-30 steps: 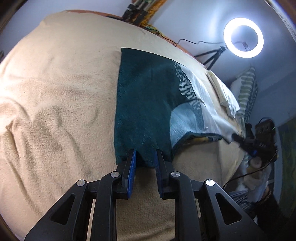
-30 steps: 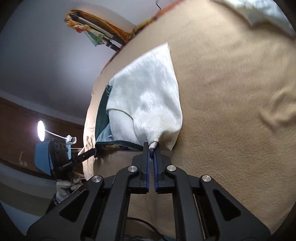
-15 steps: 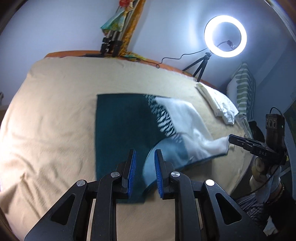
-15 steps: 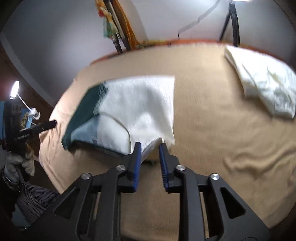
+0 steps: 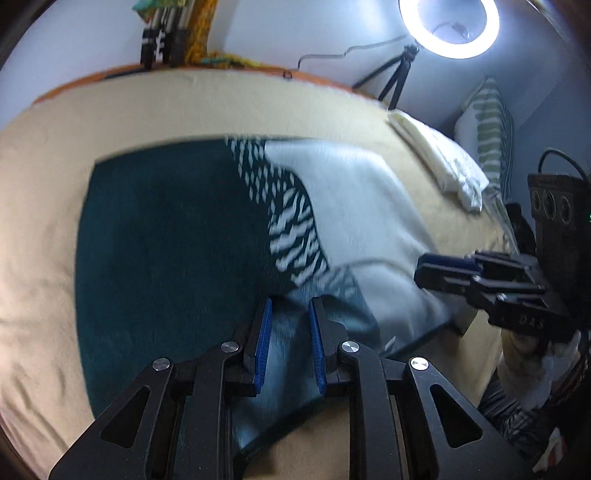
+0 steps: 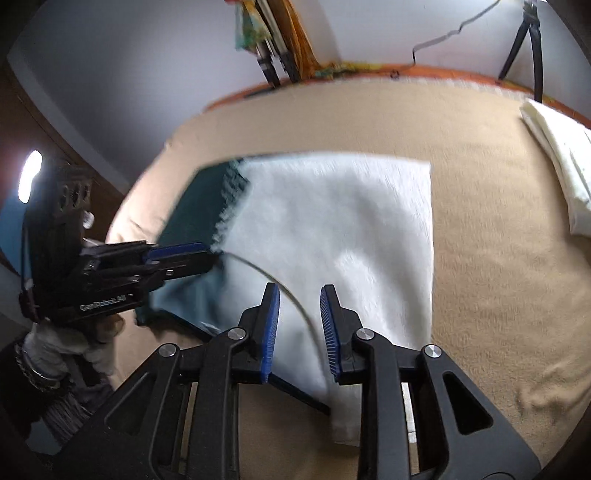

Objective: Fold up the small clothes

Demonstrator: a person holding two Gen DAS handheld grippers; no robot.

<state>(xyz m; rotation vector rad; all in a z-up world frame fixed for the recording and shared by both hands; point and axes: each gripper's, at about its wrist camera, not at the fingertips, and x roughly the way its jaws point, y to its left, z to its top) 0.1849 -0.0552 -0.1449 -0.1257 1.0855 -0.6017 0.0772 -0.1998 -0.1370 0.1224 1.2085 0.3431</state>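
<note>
Over the garment (image 5: 177,236), left gripper (image 5: 290,306) and right gripper (image 6: 300,295), jaws slightly parted, empty

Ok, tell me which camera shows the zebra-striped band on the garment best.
Left wrist view: the striped band runs clear across the garment between its teal and white halves. The right wrist view catches only a blurred sliver of it at the white panel's far left edge.

The left gripper (image 6: 184,258) body reads "GenRobot.AI".

A bedroom at home. A bed (image 5: 122,110) under a beige blanket fills the view, with a striped pillow (image 5: 493,133) far right. A ring light (image 5: 448,27) on a tripod stands beyond it.
</note>
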